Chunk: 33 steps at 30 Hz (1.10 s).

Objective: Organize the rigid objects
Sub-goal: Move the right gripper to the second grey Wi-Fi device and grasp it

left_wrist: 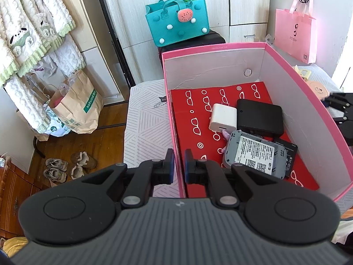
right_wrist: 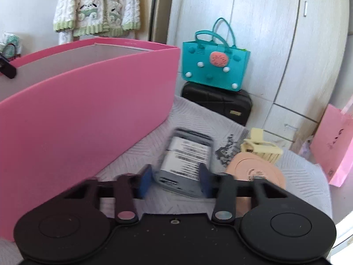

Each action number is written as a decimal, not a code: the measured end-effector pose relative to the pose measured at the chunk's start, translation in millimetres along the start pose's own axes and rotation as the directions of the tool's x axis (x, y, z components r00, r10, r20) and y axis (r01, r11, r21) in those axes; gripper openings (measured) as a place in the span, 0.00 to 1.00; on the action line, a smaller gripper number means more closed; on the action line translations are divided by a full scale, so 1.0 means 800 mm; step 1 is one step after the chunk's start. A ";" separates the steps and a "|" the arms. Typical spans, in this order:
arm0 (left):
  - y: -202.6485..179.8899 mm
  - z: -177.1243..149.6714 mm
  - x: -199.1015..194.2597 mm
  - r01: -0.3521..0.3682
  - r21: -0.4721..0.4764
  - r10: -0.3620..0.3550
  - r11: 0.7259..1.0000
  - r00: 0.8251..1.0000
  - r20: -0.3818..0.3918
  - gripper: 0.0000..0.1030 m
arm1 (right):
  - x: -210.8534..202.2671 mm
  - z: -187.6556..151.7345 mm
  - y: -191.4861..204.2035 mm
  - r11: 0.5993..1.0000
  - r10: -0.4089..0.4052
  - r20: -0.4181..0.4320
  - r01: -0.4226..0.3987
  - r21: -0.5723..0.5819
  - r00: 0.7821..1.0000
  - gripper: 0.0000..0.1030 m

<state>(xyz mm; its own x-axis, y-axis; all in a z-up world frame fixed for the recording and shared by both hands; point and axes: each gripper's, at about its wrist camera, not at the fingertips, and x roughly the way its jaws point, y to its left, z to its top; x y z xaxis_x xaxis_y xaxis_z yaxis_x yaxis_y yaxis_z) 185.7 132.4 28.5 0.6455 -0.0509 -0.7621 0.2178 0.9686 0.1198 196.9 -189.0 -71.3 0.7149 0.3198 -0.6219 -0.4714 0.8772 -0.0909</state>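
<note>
A pink box [left_wrist: 304,92] stands on the bed. My left gripper [left_wrist: 179,163] is shut on its near left wall, one blue pad on each side of the cardboard. Inside, on a red glasses-print lining [left_wrist: 198,119], lie a white charger [left_wrist: 222,119], a black case [left_wrist: 260,117], a grey labelled device [left_wrist: 253,154] and a black battery [left_wrist: 289,154]. In the right wrist view, a second grey labelled device [right_wrist: 185,154] lies blurred on the sheet to the right of the pink box [right_wrist: 88,110]. My right gripper [right_wrist: 175,182] is shut on its near end, both pads against its sides.
A peach disc [right_wrist: 253,170] and a pale yellow clip [right_wrist: 260,148] lie on the grey patterned sheet [right_wrist: 304,176] beside the device. A teal felt bag [right_wrist: 214,64] sits on a black case [right_wrist: 220,103]. A pink paper bag [right_wrist: 335,145] leans at the right by the wardrobe.
</note>
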 end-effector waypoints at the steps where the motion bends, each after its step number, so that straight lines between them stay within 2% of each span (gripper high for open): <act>1: 0.000 0.000 0.000 0.001 -0.001 -0.001 1.000 1.000 0.001 0.06 | -0.002 -0.001 0.003 1.000 0.004 -0.009 -0.004 -0.008 1.000 0.28; 3: 0.000 0.000 0.000 0.002 -0.002 -0.002 1.000 1.000 0.000 0.06 | -0.008 -0.002 0.008 0.999 0.019 -0.021 -0.020 -0.040 1.000 0.23; 8: 0.001 0.001 0.000 0.004 -0.005 -0.004 1.000 1.000 -0.001 0.06 | -0.025 -0.004 0.017 0.998 0.059 -0.072 -0.061 -0.023 0.996 0.23; 11: 0.002 0.003 -0.001 0.006 0.000 -0.006 1.000 1.000 -0.002 0.06 | -0.031 -0.004 0.001 0.977 0.186 -0.069 -0.177 0.119 0.980 0.25; 12: 0.002 0.004 0.000 0.009 0.001 -0.009 1.000 1.000 -0.004 0.06 | -0.031 -0.007 -0.008 0.966 0.194 -0.057 -0.180 0.187 0.979 0.36; 13: 0.002 0.004 0.000 0.010 0.002 -0.010 1.000 1.000 -0.006 0.06 | -0.030 -0.008 -0.014 0.960 0.173 -0.053 -0.156 0.232 0.984 0.48; 15: 0.001 0.003 -0.001 0.008 0.008 -0.008 1.000 1.000 -0.005 0.06 | -0.030 -0.011 -0.018 0.966 0.092 -0.046 -0.078 0.247 0.995 0.55; 16: 0.000 0.003 -0.001 0.007 0.012 -0.007 1.000 1.000 -0.003 0.06 | -0.028 -0.012 -0.018 0.969 0.077 -0.048 -0.063 0.240 0.996 0.58; 17: 0.000 0.002 0.000 0.006 0.015 -0.006 1.000 1.000 -0.002 0.06 | -0.026 -0.013 -0.017 0.970 0.080 -0.051 -0.066 0.235 0.995 0.61; 19: 0.000 0.001 0.000 0.011 0.013 -0.011 1.000 1.000 0.000 0.06 | -0.020 -0.012 -0.011 0.975 0.109 -0.040 -0.099 0.197 0.993 0.80; 25: 0.003 0.000 -0.001 0.022 -0.004 -0.022 1.000 1.000 0.008 0.06 | -0.012 -0.002 0.004 0.994 0.004 -0.022 -0.002 0.111 1.000 0.82; 28: 0.004 0.000 -0.001 0.023 -0.004 -0.023 1.000 1.000 0.007 0.06 | -0.016 -0.004 0.000 0.990 -0.029 -0.037 0.034 0.135 0.999 0.82; 31: 0.003 0.000 -0.001 0.017 0.006 -0.017 1.000 1.000 0.006 0.06 | -0.012 -0.012 -0.007 0.984 -0.066 -0.097 0.081 0.158 0.993 0.82; 33: 0.001 -0.001 -0.001 0.014 0.016 -0.014 1.000 1.000 0.010 0.06 | -0.012 -0.019 -0.017 0.978 -0.043 -0.083 0.058 0.200 0.996 0.83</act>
<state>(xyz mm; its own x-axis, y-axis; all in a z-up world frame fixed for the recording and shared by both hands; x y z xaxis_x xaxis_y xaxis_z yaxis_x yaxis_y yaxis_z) 184.5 133.7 28.5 0.6494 -0.0664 -0.7575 0.2382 0.9638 0.1197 188.5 -209.4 -75.7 0.6893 0.2514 -0.6795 -0.3161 0.9482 0.0302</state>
